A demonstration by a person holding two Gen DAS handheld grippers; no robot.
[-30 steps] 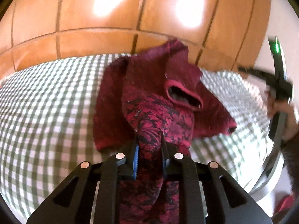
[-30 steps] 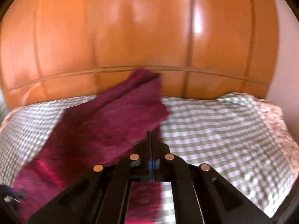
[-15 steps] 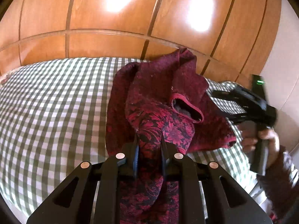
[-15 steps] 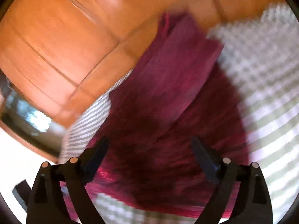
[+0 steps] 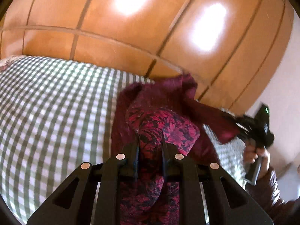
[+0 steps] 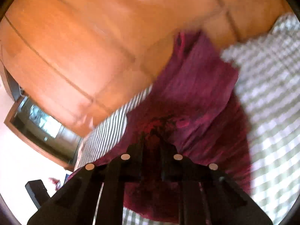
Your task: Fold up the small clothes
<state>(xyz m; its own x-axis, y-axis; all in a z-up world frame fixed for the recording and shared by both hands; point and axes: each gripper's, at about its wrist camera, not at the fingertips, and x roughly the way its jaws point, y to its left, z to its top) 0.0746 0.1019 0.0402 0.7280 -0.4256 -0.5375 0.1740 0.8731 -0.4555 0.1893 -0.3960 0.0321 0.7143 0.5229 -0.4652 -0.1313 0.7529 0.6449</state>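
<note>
Dark red garment [image 5: 165, 101], plain maroon outside and red-black floral inside, lies on the green checked bedspread [image 5: 56, 112] before the wooden headboard [image 5: 131, 28]. Left gripper [image 5: 150, 140] is clamped on a floral fold. The left view alone shows the right gripper [image 5: 241, 125] pinching the garment's far edge (its own view [image 6: 151, 140] is blurred, fingers close around cloth).
</note>
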